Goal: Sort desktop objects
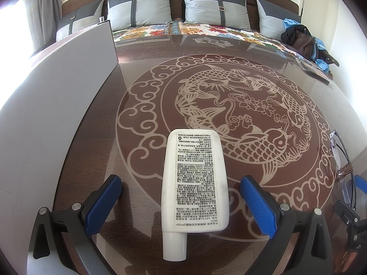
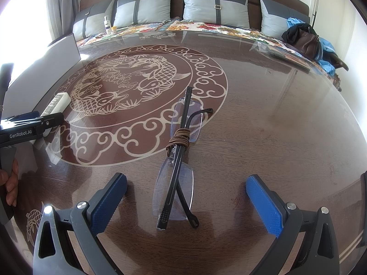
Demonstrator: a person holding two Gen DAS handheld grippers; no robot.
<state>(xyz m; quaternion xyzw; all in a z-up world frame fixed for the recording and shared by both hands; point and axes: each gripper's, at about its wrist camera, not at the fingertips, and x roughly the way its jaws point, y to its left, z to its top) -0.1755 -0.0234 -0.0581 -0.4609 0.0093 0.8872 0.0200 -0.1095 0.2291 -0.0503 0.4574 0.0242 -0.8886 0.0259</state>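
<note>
A white sunscreen tube (image 1: pixel 195 183) lies flat on the glass-topped table (image 1: pixel 229 52), cap toward me. My left gripper (image 1: pixel 181 197) is open, its blue pads either side of the tube without touching it. Folded rimless glasses (image 2: pixel 177 160) with black arms and a brown cord wound round them lie on the table in the right wrist view. My right gripper (image 2: pixel 187 194) is open around their near end, pads well apart from them. The tube (image 2: pixel 57 104) and the left gripper (image 2: pixel 34 126) show at the left of the right wrist view; the glasses (image 1: pixel 341 160) show at the left view's right edge.
A white box (image 1: pixel 57 91) stands along the table's left side. Behind the table is a bed with grey cushions (image 1: pixel 215 6), a floral cover, a dark bag (image 1: pixel 300 39) and a small bottle (image 2: pixel 107 24). A flat packet (image 2: pixel 282 53) lies at the table's far right.
</note>
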